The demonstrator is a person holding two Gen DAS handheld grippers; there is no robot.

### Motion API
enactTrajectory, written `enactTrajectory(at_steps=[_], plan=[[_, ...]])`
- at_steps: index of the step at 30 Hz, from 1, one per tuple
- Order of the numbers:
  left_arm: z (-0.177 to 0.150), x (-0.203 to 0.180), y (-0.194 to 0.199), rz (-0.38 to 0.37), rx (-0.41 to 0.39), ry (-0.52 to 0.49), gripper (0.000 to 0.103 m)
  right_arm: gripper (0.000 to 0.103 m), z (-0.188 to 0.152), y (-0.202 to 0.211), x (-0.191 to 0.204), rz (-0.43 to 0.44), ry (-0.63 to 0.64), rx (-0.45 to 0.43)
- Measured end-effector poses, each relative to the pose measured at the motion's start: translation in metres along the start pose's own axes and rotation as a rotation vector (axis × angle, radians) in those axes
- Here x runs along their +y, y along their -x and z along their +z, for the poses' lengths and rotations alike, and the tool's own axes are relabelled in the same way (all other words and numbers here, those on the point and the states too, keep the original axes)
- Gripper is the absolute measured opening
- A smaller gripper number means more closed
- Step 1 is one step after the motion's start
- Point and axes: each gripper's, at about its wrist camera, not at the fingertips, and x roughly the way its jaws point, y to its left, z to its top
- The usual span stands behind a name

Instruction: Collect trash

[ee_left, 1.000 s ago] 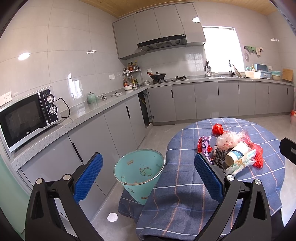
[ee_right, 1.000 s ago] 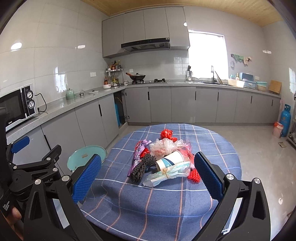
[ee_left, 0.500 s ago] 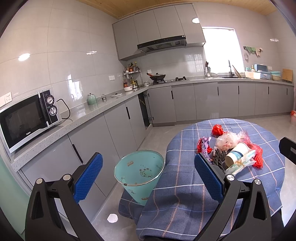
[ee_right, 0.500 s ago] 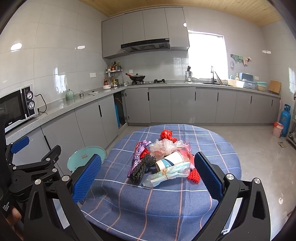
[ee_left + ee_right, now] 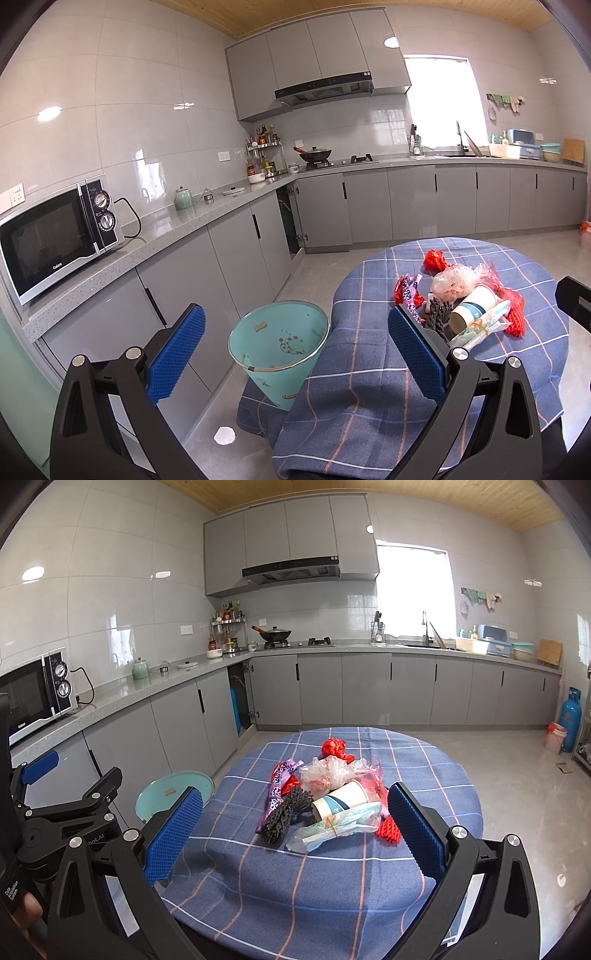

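A grey counter [image 5: 122,701] runs along the left and back of both views, with a microwave [image 5: 55,236] at the left edge. A round table under a blue checked cloth [image 5: 332,867] fills the lower middle of the right wrist view and the lower right of the left wrist view. A teal bin [image 5: 280,343] stands on the floor just beside the table's left edge, tilted, its mouth open; in the right wrist view only its rim [image 5: 173,794] shows, left of centre.

The trash lies in one heap at the middle of the cloth: a clear bag [image 5: 325,771] on top, a purple wrapper [image 5: 277,794] to its left, a paper cup [image 5: 340,801] on its side, a dark ridged piece [image 5: 284,816] at lower left, a pale plastic bag [image 5: 332,829] in front, red netting [image 5: 388,829] at lower right, and a red wad [image 5: 334,747] apart at the back.

The left gripper [image 5: 295,354] is spread wide and empty, framing the bin. The right gripper [image 5: 295,834] is also spread wide and empty, the heap lying beyond its blue pads [image 5: 417,830], not touching them
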Motion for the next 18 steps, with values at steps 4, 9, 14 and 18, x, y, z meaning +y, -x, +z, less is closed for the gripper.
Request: enactTrajectory(at_steps=[4, 9, 14, 18], plan=[[0.0, 0.0, 0.0, 0.0, 0.0, 0.001, 0.097, 0.099, 0.0, 0.0, 0.001, 0.0, 0.0, 0.0], [0.0, 0.0, 0.0, 0.0, -0.001, 0.0, 0.097, 0.099, 0.001, -0.001, 0.001, 0.002, -0.005, 0.006], [0.0, 0.0, 0.0, 0.0, 0.002, 0.0, 0.097, 0.099, 0.0, -0.004, 0.001, 0.001, -0.006, 0.011], [-0.004, -0.004, -0.004, -0.002, 0.008, -0.007, 0.097, 0.099, -0.005, -0.011, -0.005, -0.012, -0.008, 0.014]])
